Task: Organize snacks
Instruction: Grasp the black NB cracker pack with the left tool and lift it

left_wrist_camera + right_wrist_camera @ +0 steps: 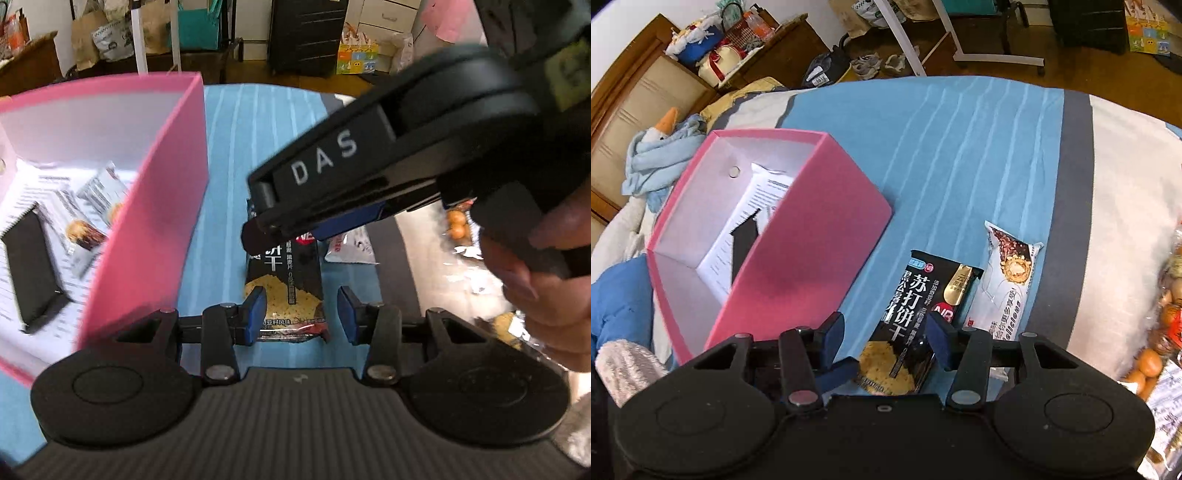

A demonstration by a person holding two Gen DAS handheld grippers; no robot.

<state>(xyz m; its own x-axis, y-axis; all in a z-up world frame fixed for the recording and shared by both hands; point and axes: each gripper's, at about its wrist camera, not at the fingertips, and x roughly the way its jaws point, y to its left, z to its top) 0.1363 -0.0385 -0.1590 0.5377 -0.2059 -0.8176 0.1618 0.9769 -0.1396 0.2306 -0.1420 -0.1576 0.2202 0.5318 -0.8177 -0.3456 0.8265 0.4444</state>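
A black soda-cracker packet (286, 284) (908, 325) lies flat on the blue striped cover. My left gripper (303, 314) is open, its blue pads either side of the packet's near end. My right gripper (886, 338) is open over the same packet and shows from the side in the left wrist view (288, 221). A white wafer packet (1001, 284) (351, 245) lies right of the black one. An open pink box (155, 206) (809, 236) stands to the left and holds several snack packets (74, 225) on printed paper.
A clear bag of orange round snacks (1160, 332) (458, 225) lies at the right on the white cover. A grey stripe (1075, 206) runs between the blue and white parts. A goose plush (661, 144) lies behind the box. Floor clutter lies beyond the bed.
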